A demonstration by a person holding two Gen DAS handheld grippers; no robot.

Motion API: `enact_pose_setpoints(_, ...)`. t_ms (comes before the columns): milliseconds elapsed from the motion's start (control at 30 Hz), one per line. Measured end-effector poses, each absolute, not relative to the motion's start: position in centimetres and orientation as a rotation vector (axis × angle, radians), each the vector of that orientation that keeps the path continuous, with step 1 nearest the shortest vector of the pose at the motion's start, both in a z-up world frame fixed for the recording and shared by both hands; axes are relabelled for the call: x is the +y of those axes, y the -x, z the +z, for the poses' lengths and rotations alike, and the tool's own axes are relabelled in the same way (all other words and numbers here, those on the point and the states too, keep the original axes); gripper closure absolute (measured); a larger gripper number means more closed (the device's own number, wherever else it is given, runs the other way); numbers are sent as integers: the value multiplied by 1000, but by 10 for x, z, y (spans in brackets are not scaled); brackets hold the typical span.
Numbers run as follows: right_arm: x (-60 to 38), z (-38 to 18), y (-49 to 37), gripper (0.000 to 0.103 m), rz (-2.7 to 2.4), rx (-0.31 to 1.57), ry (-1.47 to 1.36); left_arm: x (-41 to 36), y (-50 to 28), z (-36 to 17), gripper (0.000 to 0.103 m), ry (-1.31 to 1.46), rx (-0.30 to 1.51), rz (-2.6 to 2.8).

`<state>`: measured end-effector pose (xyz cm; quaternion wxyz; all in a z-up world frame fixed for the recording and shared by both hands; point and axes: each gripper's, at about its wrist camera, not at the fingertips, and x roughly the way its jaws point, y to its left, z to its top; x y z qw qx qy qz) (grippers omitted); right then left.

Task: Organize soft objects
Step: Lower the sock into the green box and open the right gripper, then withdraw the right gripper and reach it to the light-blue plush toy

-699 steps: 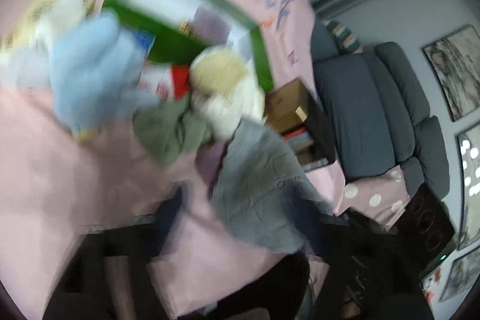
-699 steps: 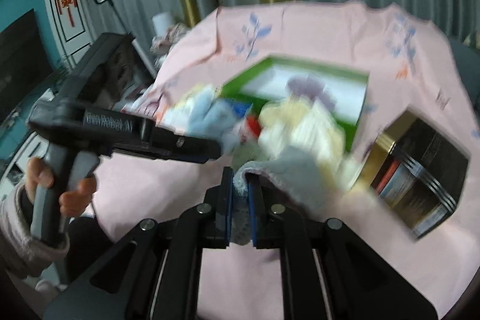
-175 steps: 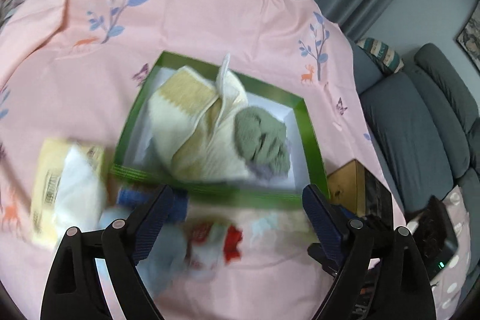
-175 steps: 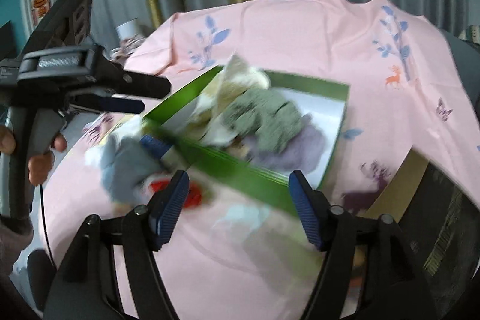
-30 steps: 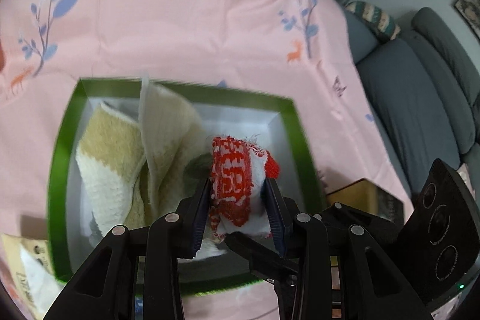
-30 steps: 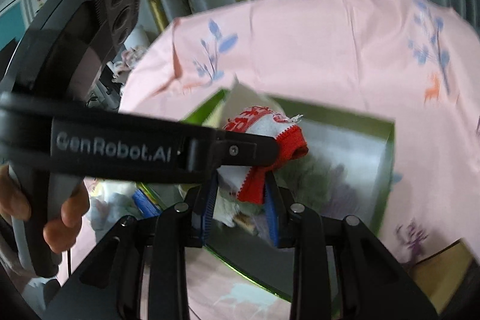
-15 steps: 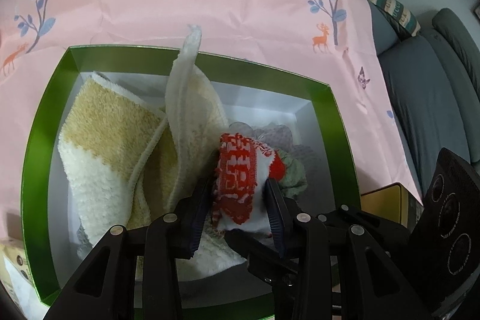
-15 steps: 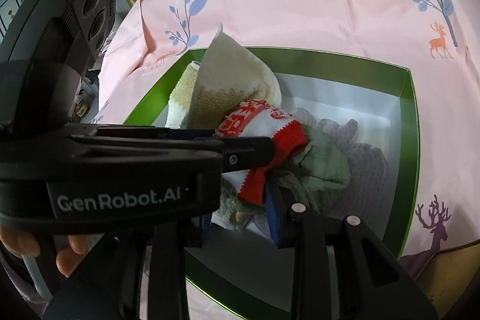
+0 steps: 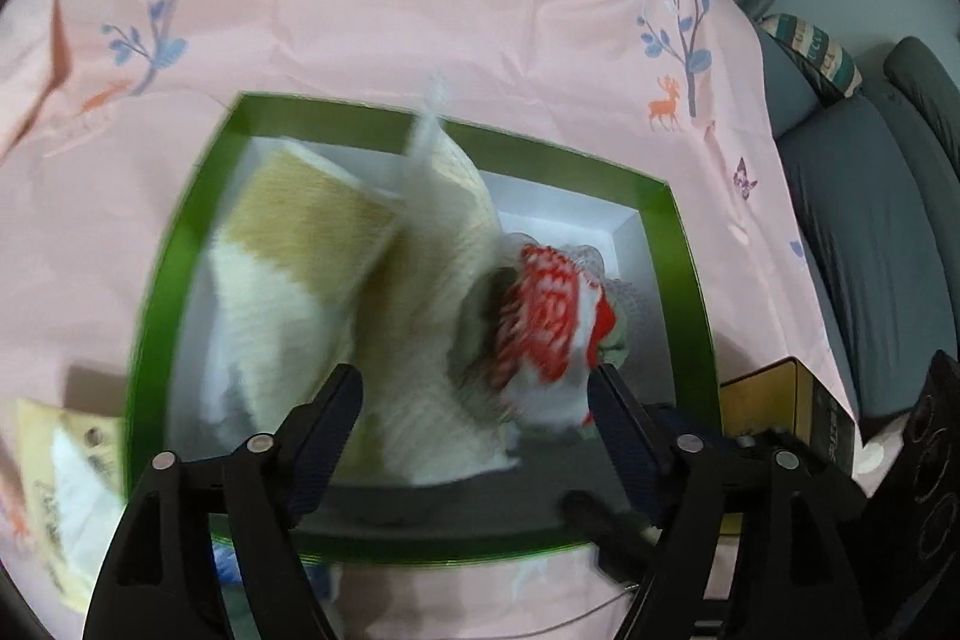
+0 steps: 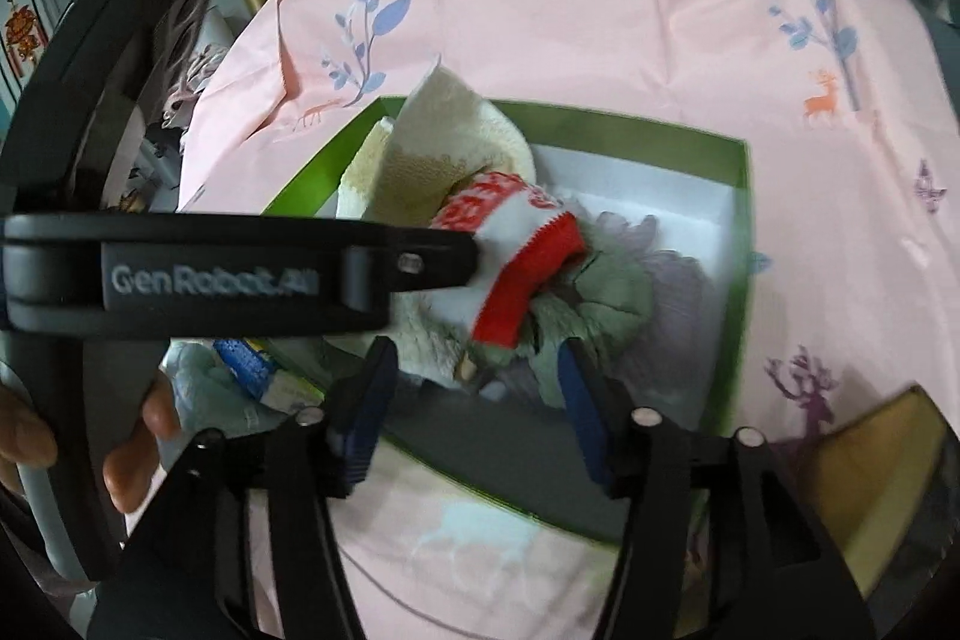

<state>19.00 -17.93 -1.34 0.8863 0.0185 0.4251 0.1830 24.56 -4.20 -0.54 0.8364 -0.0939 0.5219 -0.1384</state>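
1. The step in hand looks like the release of a red-and-white knitted sock [image 9: 549,322] into the green box [image 9: 150,316], which stands on a pink tablecloth [image 9: 390,10] printed with trees and deer.
2. The left gripper [image 9: 474,430] has its jaws opening. The sock lies between them but nearer to the right pad, and I see no pad pressing on it; this part is blurred, so contact at the right pad cannot be excluded.
3. The right gripper [image 10: 474,400] also has its jaws opening. Its blue pads stand apart over the near edge of the box, and nothing is pinched between them.
4. The sock rests on top of the pile inside the box, beside a cream and yellow towel [image 9: 312,268] and over a grey-green cloth [image 10: 612,292]. A pale purple cloth [image 10: 678,280] lies under these, near the right wall.
5. Outside the box, near its front left corner, a light blue soft thing [image 10: 198,376] and a blue-patterned piece [image 10: 243,361] are waiting, so the task seems not finished.
6. The next move, in my judgement, calls for lifting both grippers clear without dragging the sock out, then reaching for the things left on the cloth.
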Motion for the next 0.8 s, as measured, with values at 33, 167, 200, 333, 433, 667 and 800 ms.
enact_pose_setpoints(33,-180,-9,-185,44,364,873,-27,-39,-242,-2,25,195,1094,-284)
enact_pose_setpoints(167,-180,11,-162,31,303,814,26,-27,-220,16,16,158,1045,-244)
enact_pose_setpoints(200,-181,16,-157,27,289,798,33,-24,-211,23,12,136,1019,-226)
enact_pose_setpoints(333,-184,37,-131,16,227,731,42,-17,-183,43,10,96,958,-184)
enact_pose_setpoints(433,-187,48,-113,14,208,709,42,-11,-161,55,9,91,912,-174)
enact_pose_setpoints(667,-186,72,-68,4,185,639,50,3,-107,77,4,106,840,-176)
enact_pose_setpoints(800,-185,79,-48,2,189,615,45,7,-81,81,4,100,823,-173)
